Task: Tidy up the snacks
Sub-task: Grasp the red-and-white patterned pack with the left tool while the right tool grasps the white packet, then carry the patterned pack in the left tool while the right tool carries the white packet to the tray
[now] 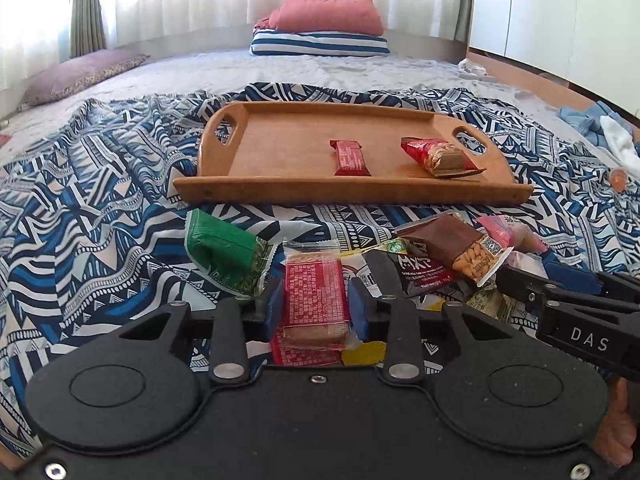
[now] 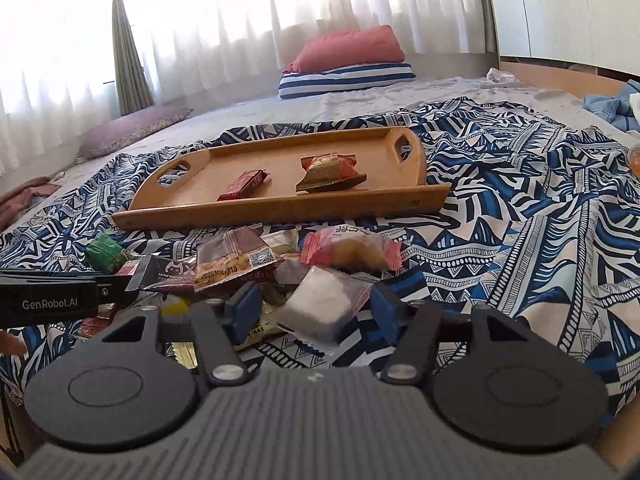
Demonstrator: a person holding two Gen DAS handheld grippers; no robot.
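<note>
A wooden tray (image 1: 280, 192) with two cut-out handles is lying flat on the patterned blanket. Inside it, a red bar (image 1: 351, 157) is lying near the middle, and a red nut packet (image 1: 440, 158) is resting toward the tray's right handle. Just in front of the tray, a heap of snacks is lying loose: a green packet (image 1: 224, 254) sitting leftmost, a red-and-clear wafer pack (image 1: 314, 300) standing raised off the heap, a black packet (image 1: 416, 276), a brown almond packet (image 1: 460, 250) tilting over it, a pink pastry packet (image 2: 352, 250) and a clear white-filled packet (image 2: 324, 304) nearest.
</note>
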